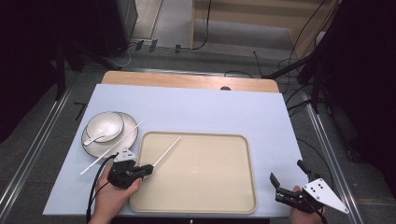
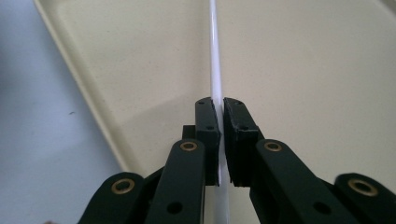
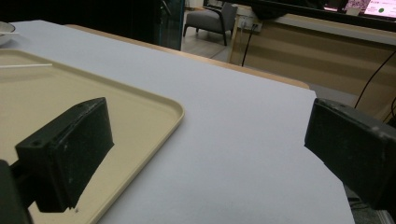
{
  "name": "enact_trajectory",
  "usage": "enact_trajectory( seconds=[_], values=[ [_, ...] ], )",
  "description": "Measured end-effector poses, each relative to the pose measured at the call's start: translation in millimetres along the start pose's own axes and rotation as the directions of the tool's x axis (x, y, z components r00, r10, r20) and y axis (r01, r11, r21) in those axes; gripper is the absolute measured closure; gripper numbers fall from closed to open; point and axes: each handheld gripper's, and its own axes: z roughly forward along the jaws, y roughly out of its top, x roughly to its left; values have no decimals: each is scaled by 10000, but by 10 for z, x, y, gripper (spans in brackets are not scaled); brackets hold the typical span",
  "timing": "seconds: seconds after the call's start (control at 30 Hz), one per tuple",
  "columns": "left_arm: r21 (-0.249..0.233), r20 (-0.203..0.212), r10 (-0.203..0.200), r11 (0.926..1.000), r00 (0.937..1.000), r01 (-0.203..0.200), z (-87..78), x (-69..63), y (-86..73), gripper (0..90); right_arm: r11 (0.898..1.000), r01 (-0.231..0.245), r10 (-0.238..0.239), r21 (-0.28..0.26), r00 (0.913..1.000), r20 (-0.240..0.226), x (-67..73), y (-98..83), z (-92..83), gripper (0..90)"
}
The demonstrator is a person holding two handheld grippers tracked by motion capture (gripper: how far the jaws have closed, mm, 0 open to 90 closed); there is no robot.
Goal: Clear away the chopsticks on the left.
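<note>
White chopstick cut off by the top edge, its lower end hidden between the jaws, plate cropped at left

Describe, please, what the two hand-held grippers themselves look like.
Both are black, with two blocky jaws. The left gripper has brass-coloured rivets on its linkages, a grey plate on top and a black cable trailing back. The right gripper carries a grey three-cornered plate with small holes.

tray: matt beige plastic | chopstick: smooth glossy white | bowl: shiny glazed ceramic | tabletop: matt pale sheet over wood | fingers: matt black plastic
</note>
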Motion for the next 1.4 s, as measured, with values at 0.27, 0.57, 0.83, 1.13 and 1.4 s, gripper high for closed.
enact_trajectory(
  seconds=[0.27, 0.57, 0.83, 1.13, 1.4],
  values=[
    [277, -79, -133, 9995, 9999, 136, 118, -54, -12, 851, 10000, 7, -7, -47, 10000, 43, -11, 2, -12, 14],
    [93, -26, -39, 9999, 10000, 40, 130, -58, -41, 844, 10000, 6, -5, -43, 10000, 83, -12, 2, -21, 14],
    [142, 279, -189, 9997, 9994, 185, 93, -21, -41, 766, 10000, 4, -3, -81, 9999, 102, -17, 0, -29, 14],
    [-245, 594, -41, 9997, 9982, 56, 89, -2, 123, 764, 10000, -28, 29, -34, 9999, 128, -33, -11, -12, 14],
    [158, 843, 794, 9966, 9933, -810, 345, -152, 386, 900, 10000, -72, 72, -10, 10000, 49, -19, -14, -3, 14]
  ],
)
